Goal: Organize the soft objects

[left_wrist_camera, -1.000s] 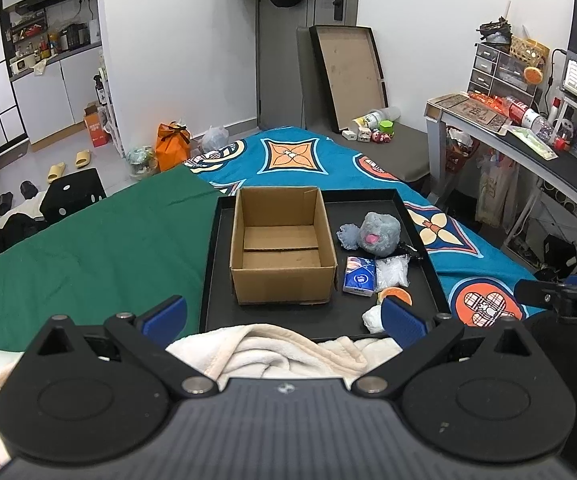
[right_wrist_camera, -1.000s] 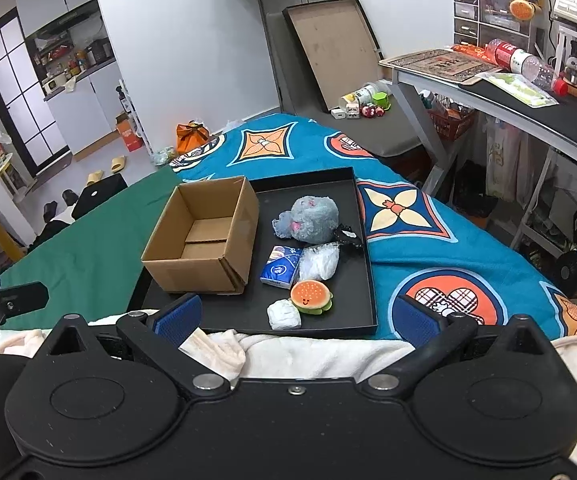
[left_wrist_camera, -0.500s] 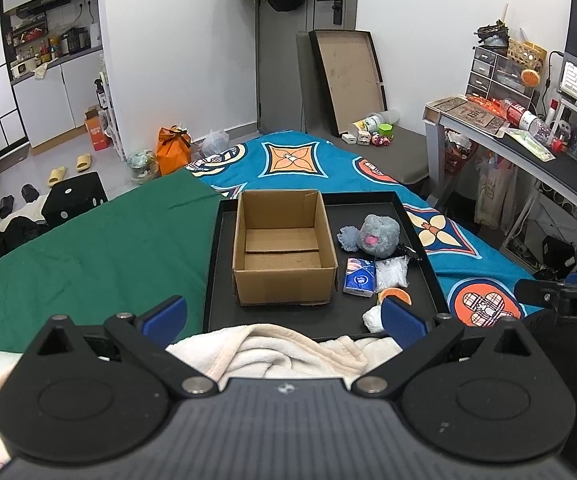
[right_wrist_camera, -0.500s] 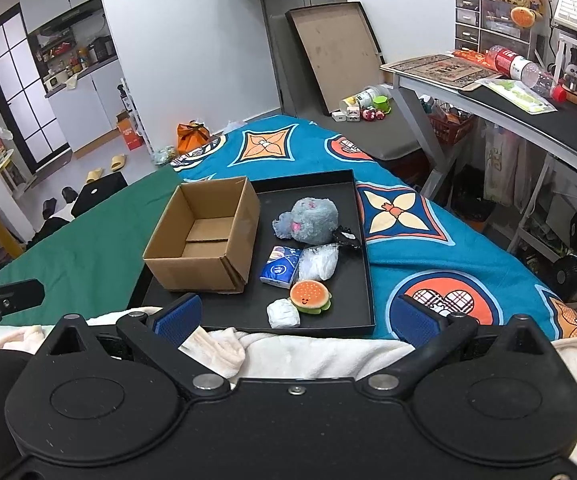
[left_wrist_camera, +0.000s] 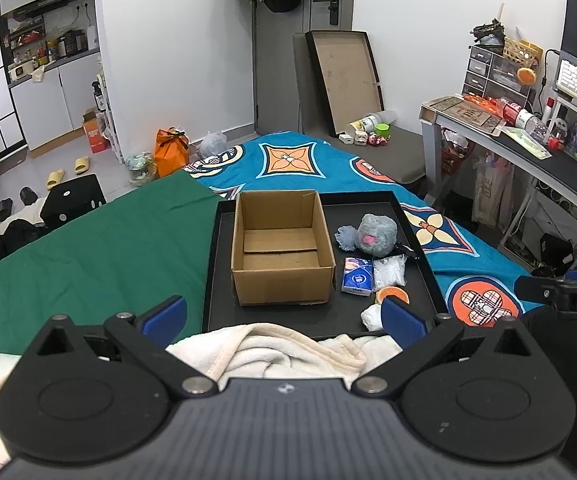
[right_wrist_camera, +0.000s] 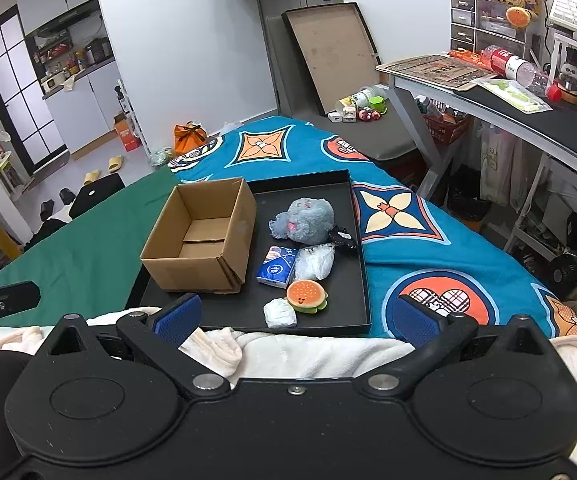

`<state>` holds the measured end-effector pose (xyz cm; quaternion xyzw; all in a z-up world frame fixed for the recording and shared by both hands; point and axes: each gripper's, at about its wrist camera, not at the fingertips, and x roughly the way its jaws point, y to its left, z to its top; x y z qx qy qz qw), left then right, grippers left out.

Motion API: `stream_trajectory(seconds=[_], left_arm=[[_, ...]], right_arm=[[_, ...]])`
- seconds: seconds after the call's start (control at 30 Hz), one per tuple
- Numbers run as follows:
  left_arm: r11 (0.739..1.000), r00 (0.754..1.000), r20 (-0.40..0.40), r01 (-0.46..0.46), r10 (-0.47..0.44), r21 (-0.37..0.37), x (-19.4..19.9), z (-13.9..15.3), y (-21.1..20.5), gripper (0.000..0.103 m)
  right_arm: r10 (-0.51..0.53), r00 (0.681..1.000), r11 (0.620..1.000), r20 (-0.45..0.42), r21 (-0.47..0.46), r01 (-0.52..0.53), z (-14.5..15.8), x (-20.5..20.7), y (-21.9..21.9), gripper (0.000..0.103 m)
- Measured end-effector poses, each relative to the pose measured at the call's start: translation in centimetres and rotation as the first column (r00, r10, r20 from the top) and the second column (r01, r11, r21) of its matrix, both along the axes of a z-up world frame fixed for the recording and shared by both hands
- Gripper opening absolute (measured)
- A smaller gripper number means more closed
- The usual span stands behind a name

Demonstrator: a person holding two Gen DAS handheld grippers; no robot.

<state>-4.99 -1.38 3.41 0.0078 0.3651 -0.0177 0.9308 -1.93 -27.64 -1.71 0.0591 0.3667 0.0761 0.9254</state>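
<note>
— On the bed, what stays hidden? 
— From the left wrist view the burger plush [left_wrist_camera: 393, 293] and the white bundle [left_wrist_camera: 371, 316] are half covered by a blue fingertip [left_wrist_camera: 402, 317]; the near edge of the black tray [right_wrist_camera: 362, 264] sits under a cream blanket [right_wrist_camera: 308, 354]; the small black thing beside the grey plush [right_wrist_camera: 306, 221] is too dark to identify.
— Counts?
— One cardboard box [right_wrist_camera: 202, 236], open and bare inside, on the tray's left half; five soft items to its right: grey plush, blue tissue pack [right_wrist_camera: 276, 267], clear crinkled bag [right_wrist_camera: 314, 261], burger plush, white bundle.
— And the tongs?
— Left tongs [left_wrist_camera: 282, 316] spread wide, holding nothing; right tongs [right_wrist_camera: 296, 318] likewise wide apart, touching nothing; both hang over the blanket, short of the tray.
</note>
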Motion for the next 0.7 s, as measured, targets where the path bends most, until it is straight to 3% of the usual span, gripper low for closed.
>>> stream_trajectory(seconds=[0.7], left_arm=[[1.000, 1.000, -0.019, -0.010, 0.010, 0.000, 0.62, -0.95, -0.07, 0.102]], right_arm=[[0.004, 1.000, 1.000, -0.004, -0.003, -0.004, -0.54, 0.22, 0.18, 0.103]])
